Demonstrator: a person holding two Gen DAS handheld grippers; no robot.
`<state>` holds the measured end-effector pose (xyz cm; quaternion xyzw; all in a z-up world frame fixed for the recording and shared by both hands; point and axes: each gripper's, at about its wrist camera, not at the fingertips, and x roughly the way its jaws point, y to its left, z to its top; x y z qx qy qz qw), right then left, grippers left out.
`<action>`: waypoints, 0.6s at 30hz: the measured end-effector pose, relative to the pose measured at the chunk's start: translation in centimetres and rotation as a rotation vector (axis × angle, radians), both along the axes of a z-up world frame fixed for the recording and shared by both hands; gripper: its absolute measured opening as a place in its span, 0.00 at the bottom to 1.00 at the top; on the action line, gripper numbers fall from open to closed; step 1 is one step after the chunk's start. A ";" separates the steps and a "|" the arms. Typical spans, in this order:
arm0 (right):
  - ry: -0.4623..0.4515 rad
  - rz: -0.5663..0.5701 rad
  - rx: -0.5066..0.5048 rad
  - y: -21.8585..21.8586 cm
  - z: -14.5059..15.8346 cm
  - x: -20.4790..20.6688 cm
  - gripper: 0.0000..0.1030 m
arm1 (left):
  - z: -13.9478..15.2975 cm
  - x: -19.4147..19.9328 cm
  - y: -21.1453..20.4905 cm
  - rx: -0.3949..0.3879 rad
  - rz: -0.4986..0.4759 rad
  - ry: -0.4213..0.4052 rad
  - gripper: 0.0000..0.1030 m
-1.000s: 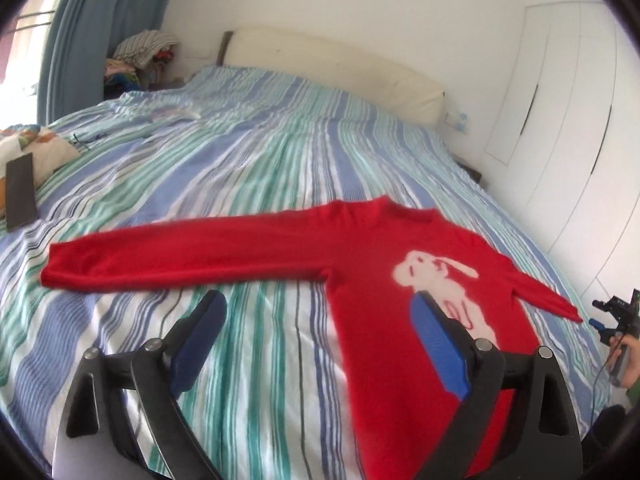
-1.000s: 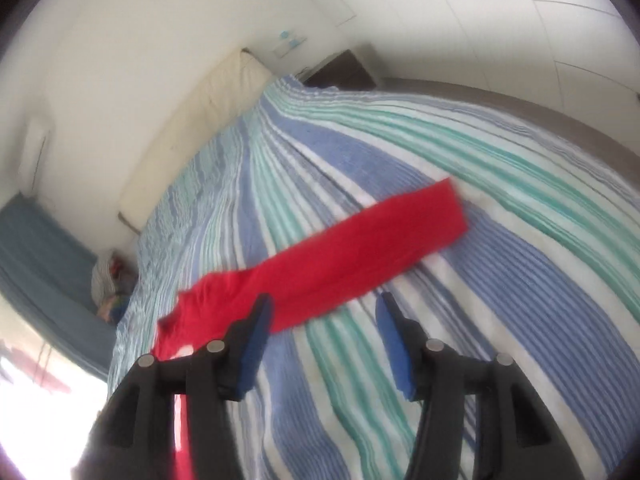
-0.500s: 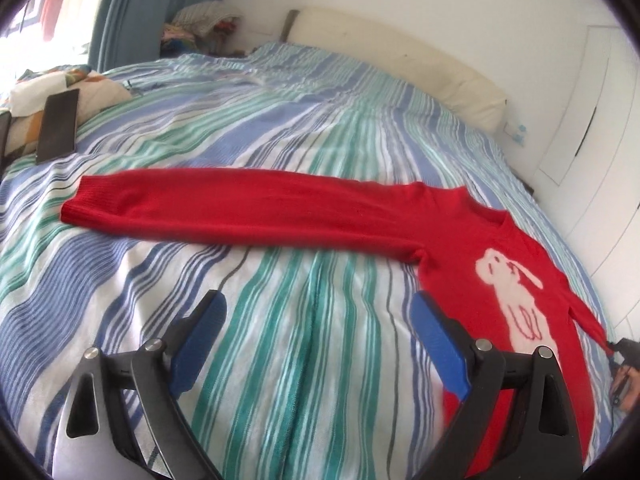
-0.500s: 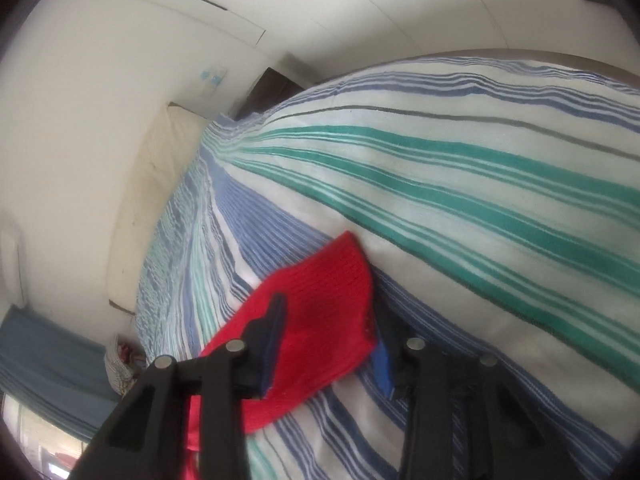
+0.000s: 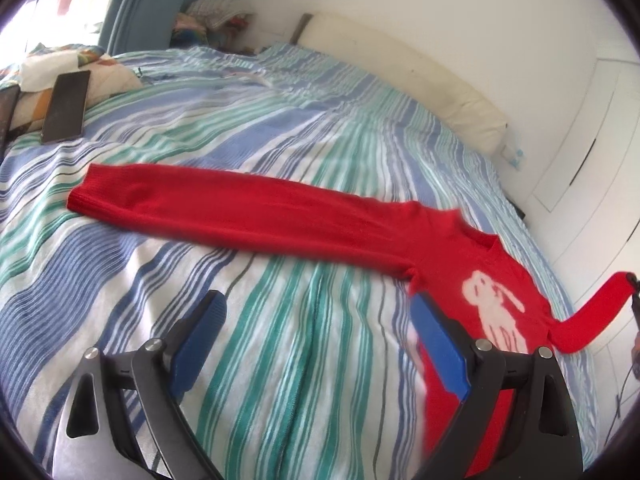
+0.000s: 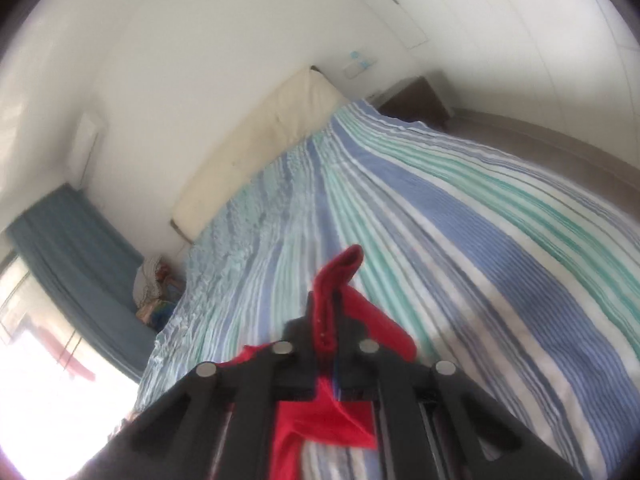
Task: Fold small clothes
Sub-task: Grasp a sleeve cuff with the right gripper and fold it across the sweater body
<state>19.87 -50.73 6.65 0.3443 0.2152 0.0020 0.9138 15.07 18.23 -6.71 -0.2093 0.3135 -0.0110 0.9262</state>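
Red knit wool fills most of what we see: a small long-sleeved red jumper (image 5: 360, 236) with a white dog-like figure (image 5: 494, 312) on its chest lies face up on the blue, green and white striped bedspread (image 5: 248, 128). We find no lettering, label or brand on the jumper; the white figure is its only marking.

Our left gripper (image 5: 316, 344) hangs above the bedspread with its 2 blue-padded fingers (image 5: 200, 336) spread wide and nothing between them. 1 sleeve (image 5: 224, 208) stretches flat across the stripes ahead of it, its cuff (image 5: 86, 192) lying near the left side of the bed.

Our right gripper (image 6: 325, 320) is closed tight on the other sleeve's cuff (image 6: 340, 272), which sticks up between its black fingers. From the left wrist view that sleeve (image 5: 592, 316) rises off the bed at the far right, lifted clear of the bedspread, while the body of the jumper rests flat.

A long cream bolster pillow (image 5: 404, 76) lies along the head of the bed against the white wall. A dark flat phone-like slab (image 5: 66, 106) rests on a patterned cushion (image 5: 100, 74) at the left edge, its screen blank to us. A blue curtain (image 6: 76, 264) hangs by the bright window.
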 end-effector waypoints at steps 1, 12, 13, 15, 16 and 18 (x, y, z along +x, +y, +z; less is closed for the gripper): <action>-0.028 0.058 -0.025 2.6 2.0 1.2 0.04 | 0.1 -0.1 0.1 -0.003 0.000 -0.005 0.91; 0.004 0.494 -0.146 30.1 2.6 13.1 0.04 | 0.8 -0.2 -0.2 0.016 -0.026 -0.009 0.91; 0.028 0.508 -0.160 31.8 1.1 13.5 0.04 | 0.7 -0.2 -0.3 0.022 -0.027 -0.006 0.91; 0.079 0.531 -0.170 34.2 -2.1 14.2 0.04 | 0.6 0.0 -0.4 0.027 -0.032 0.004 0.91; 0.113 0.547 -0.166 35.2 -3.9 14.6 0.07 | 0.5 0.1 -0.5 0.029 -0.033 0.009 0.91; 0.204 0.603 -0.134 36.6 -7.8 15.6 0.21 | 0.3 0.3 -0.6 0.035 -0.036 0.017 0.91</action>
